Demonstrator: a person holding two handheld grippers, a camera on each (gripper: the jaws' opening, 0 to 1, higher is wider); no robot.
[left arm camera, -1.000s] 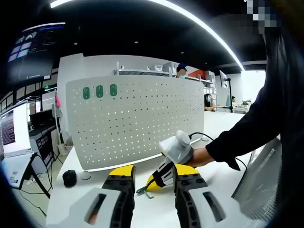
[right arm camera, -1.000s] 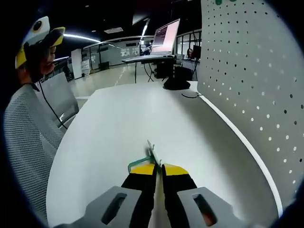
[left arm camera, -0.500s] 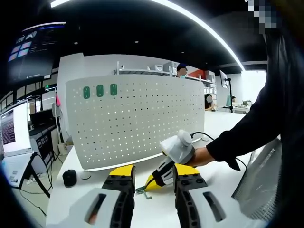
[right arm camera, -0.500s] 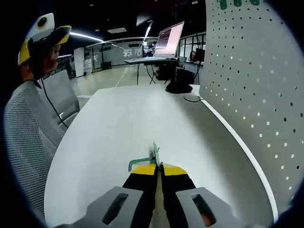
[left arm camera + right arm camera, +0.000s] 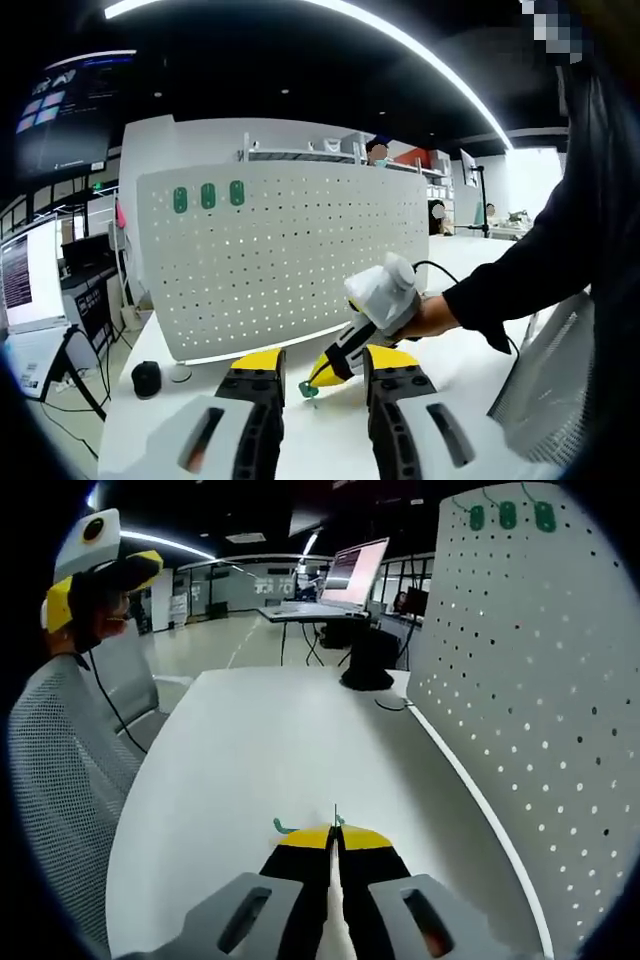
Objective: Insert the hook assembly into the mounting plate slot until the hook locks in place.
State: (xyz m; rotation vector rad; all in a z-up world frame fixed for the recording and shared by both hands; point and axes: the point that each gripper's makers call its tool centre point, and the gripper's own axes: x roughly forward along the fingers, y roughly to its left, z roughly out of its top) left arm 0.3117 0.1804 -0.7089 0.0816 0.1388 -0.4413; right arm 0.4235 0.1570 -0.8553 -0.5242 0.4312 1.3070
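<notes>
**Hook clamped in right gripper, lifted off table, short of pegboard**

Right gripper (image 5: 335,838): jaws pressed together on the green hook (image 5: 333,821). In the right gripper view only a thin edge of the hook plus a small green tip at 9 o'clock of the jaw tips shows.

Left gripper view: right gripper (image 5: 326,374) comes in from 3 o'clock, held by a hand (image 5: 428,318), hook (image 5: 308,389) hanging at its tip above the table (image 5: 330,440).

Left gripper (image 5: 322,366): jaws apart, nothing between them, hovering over the table.

Pegboard (image 5: 290,255) stands upright on the table at 12 o'clock of the left jaws; three green hooks (image 5: 208,195) sit in its top corner. In the right gripper view the pegboard (image 5: 520,680) fills the 3 o'clock side, apart from the held hook.

Mesh chair (image 5: 60,780) at 9 o'clock there.
</notes>
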